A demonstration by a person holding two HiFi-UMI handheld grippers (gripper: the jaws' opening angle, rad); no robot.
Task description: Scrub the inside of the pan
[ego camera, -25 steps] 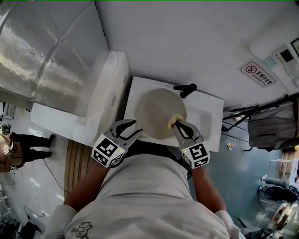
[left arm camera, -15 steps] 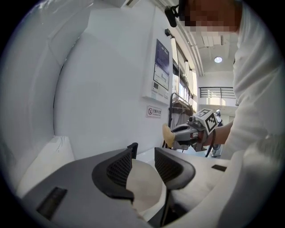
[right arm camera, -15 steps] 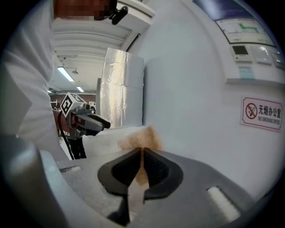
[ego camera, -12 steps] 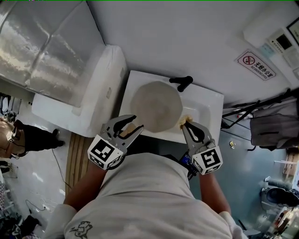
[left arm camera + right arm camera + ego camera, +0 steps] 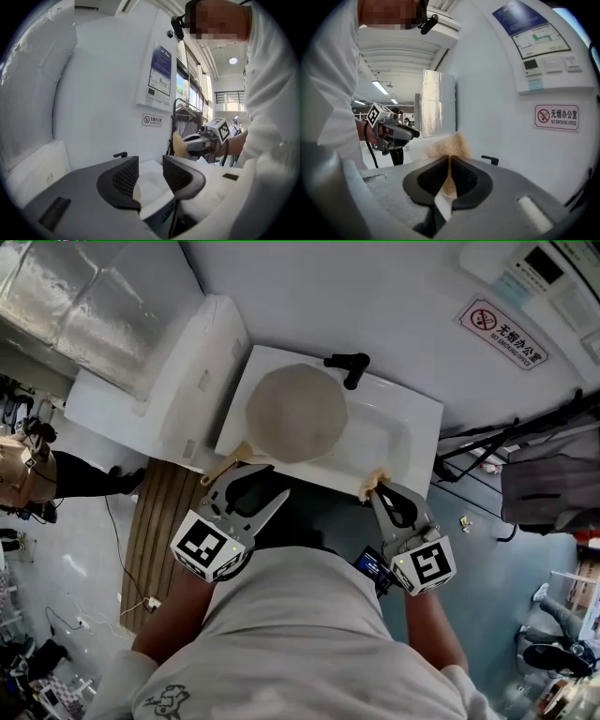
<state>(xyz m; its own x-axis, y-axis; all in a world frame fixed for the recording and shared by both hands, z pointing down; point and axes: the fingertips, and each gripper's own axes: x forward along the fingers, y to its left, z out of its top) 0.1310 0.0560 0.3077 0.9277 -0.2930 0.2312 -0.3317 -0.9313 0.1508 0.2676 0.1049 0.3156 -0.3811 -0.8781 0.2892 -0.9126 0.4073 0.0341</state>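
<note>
A round beige pan (image 5: 295, 413) lies in the white sink (image 5: 403, 442), its tan handle (image 5: 228, 463) pointing toward me. My left gripper (image 5: 249, 493) hovers open at the sink's near edge, just beside the handle tip, with nothing between its jaws (image 5: 150, 174). At the sink's near right edge, outside the pan, my right gripper (image 5: 379, 487) is shut on a tan sponge (image 5: 375, 480). The right gripper view shows the sponge (image 5: 448, 146) pinched between the jaws (image 5: 449, 161) and sticking out above them.
A black faucet (image 5: 348, 367) stands at the sink's back edge. A white unit (image 5: 178, 381) adjoins the sink on the left, with a wooden slatted mat (image 5: 153, 526) below it. A no-smoking sign (image 5: 495, 326) hangs on the wall. Dark bags on a rack (image 5: 548, 479) sit at the right.
My right gripper has carried the sponge off the pan's inner surface, right and back to the sink's near right edge. The left gripper stays open near the handle.
</note>
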